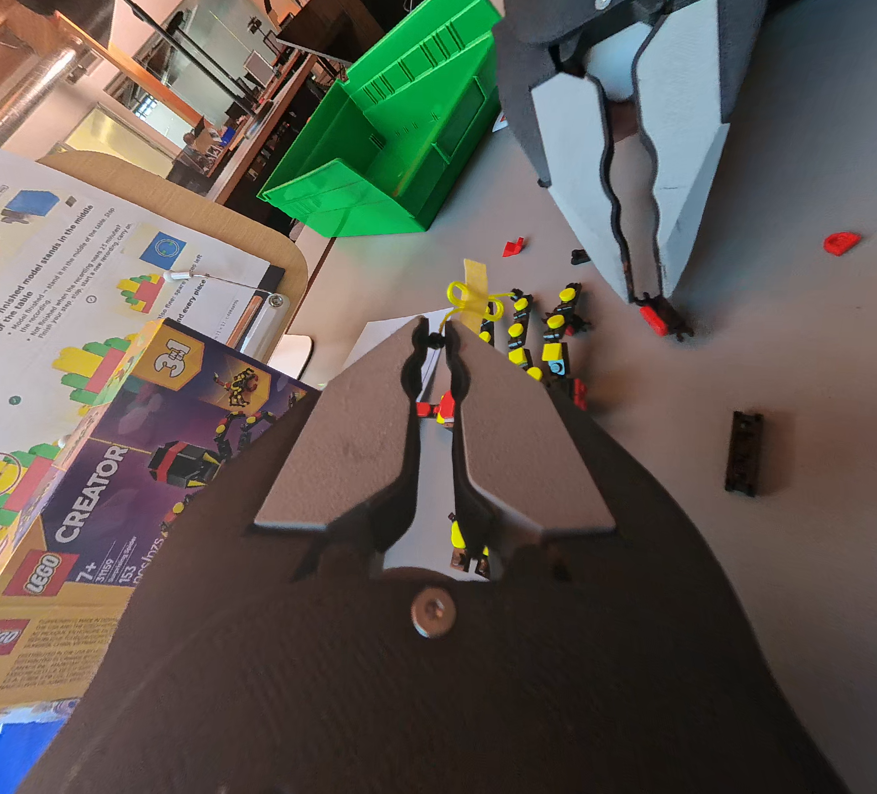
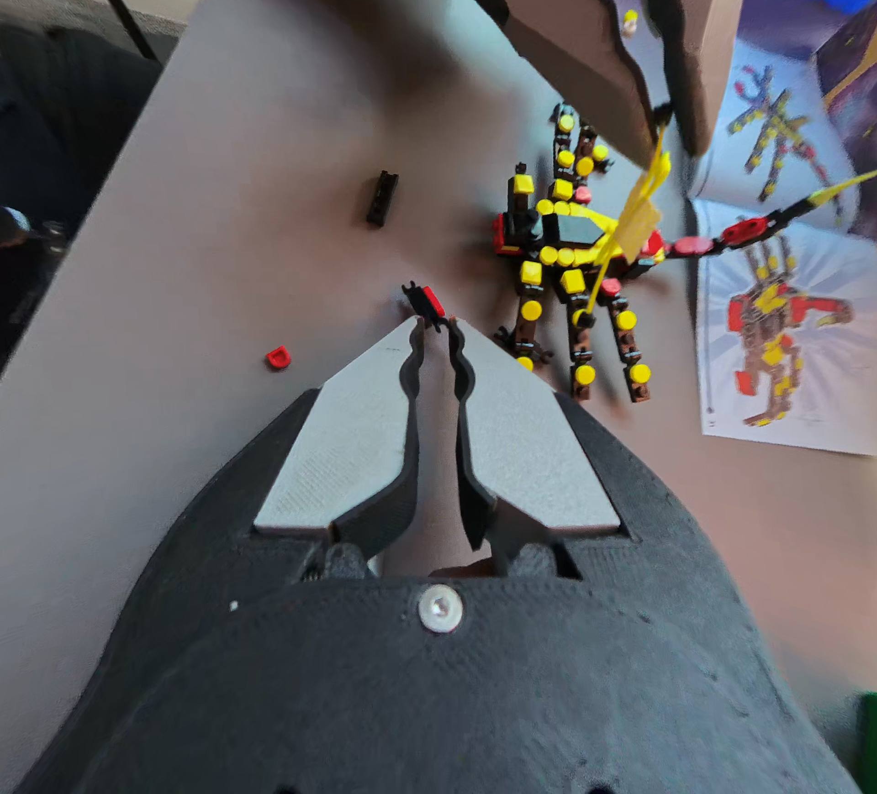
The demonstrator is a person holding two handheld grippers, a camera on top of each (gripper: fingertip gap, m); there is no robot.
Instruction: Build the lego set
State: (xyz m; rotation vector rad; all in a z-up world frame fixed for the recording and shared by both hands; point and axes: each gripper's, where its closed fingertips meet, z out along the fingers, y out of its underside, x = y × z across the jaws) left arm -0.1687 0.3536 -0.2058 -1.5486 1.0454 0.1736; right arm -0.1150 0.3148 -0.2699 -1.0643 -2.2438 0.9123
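A black, yellow and red lego creature [image 2: 569, 244] lies on the grey table [image 2: 284, 154], its legs also showing in the left wrist view [image 1: 536, 335]. My left gripper [image 1: 434, 337] is shut on a small black bead on a yellow string [image 1: 474, 299] that carries a yellow tape tag; it hovers above the model in the right wrist view [image 2: 667, 119]. My right gripper [image 2: 434, 323] is shut on one end of a small black clip piece with a red tile [image 2: 427, 301], low over the table left of the model. It also shows in the left wrist view [image 1: 648, 297].
A loose black plate [image 2: 382, 198] and a small red piece [image 2: 278, 357] lie left of the model. More small red pieces [image 1: 513, 247] lie near a green bin [image 1: 394, 145]. The lego box [image 1: 142, 463], an instruction sheet [image 1: 71, 273] and the open booklet [image 2: 783, 320] lie beside the model. The left gripper's tips are roughly 9 centimetres from the right gripper's. The loose black plate [image 2: 382, 198] lies around 7 centimetres away from my right fingertips. Look for it in the left wrist view [image 1: 736, 439] too.
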